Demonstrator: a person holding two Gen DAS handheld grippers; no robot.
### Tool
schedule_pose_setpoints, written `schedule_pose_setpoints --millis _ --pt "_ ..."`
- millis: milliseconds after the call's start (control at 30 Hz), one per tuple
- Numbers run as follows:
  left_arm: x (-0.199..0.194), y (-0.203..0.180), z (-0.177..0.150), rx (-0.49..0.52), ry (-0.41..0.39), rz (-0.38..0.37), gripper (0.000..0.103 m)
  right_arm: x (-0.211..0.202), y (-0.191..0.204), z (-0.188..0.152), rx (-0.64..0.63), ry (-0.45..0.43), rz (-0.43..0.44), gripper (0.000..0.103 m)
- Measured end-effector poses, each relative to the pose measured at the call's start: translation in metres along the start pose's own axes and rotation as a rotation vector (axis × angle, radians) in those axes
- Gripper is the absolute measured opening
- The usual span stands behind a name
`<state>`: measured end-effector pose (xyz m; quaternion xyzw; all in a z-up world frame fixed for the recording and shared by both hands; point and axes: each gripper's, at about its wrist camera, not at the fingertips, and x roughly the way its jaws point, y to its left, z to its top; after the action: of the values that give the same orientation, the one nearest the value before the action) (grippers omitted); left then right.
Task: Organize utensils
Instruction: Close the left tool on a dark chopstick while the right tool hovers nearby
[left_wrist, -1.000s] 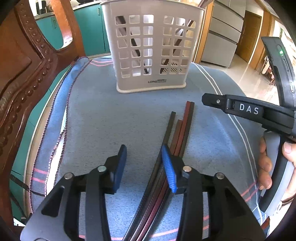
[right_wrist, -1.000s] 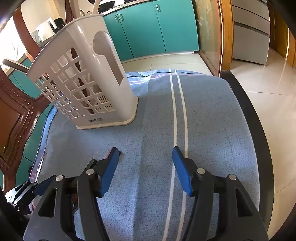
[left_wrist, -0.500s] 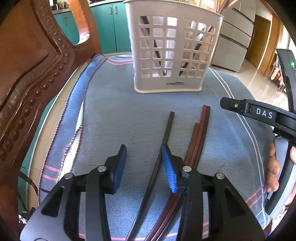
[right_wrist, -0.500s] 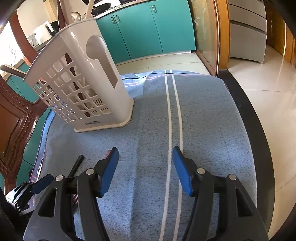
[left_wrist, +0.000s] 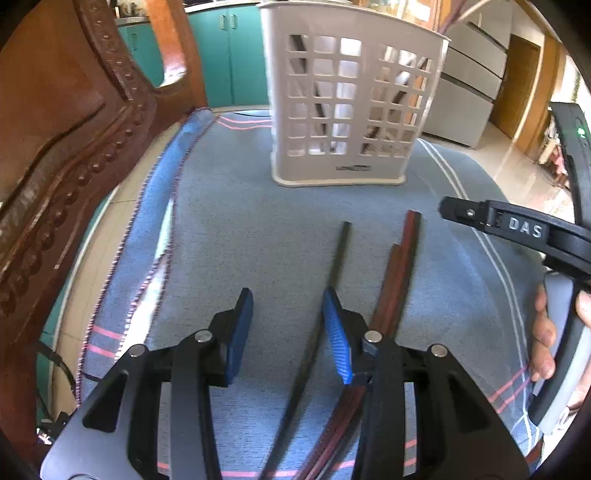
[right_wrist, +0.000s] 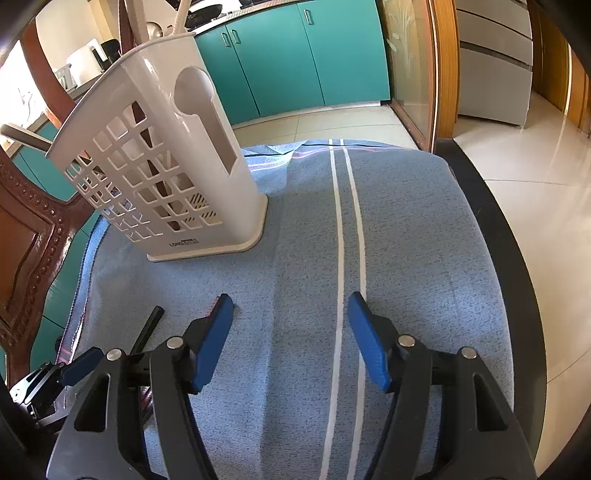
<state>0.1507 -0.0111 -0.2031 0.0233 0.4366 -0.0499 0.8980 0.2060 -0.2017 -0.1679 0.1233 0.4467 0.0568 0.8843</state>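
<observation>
The thin, stiff, light dark-wood chopsticks lie flat on the blue cloth-covered bench before the white slotted plastic utensil basket, probably slippery, best pinched mid-length by the spread, empty left hand-held gripper

Ahead of my left gripper I have open blue cloth up to the white utensil holder, which blocks the far middle. The dark chopstick and reddish chopsticks lie along its right side. A carved wooden chair walls off the left. My right gripper has bare cloth ahead, with the holder to its left.
</observation>
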Motion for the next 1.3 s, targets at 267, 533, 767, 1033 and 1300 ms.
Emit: schedule_pose_setpoints --millis 267,533,767,1033,1300 --pt "0.005 0.008 0.001 -0.017 0.020 0.033 0.039 0.001 0.002 0.000 -0.007 0.002 -0.004 0.066" --pt "-0.007 -0.002 0.001 0.022 -0.024 -0.095 0.039 0.003 0.003 0.000 -0.006 0.002 -0.008 0.066" --pt "0.003 -0.012 -0.002 0.057 0.014 -0.056 0.017 0.003 0.004 -0.001 -0.011 0.002 -0.012 0.066" --pt "0.003 0.000 -0.004 0.000 0.013 -0.039 0.009 0.003 0.004 -0.001 -0.012 0.002 -0.013 0.066" --pt "-0.016 0.024 -0.001 -0.096 -0.037 -0.150 0.009 0.002 0.003 -0.001 -0.008 0.002 -0.012 0.066"
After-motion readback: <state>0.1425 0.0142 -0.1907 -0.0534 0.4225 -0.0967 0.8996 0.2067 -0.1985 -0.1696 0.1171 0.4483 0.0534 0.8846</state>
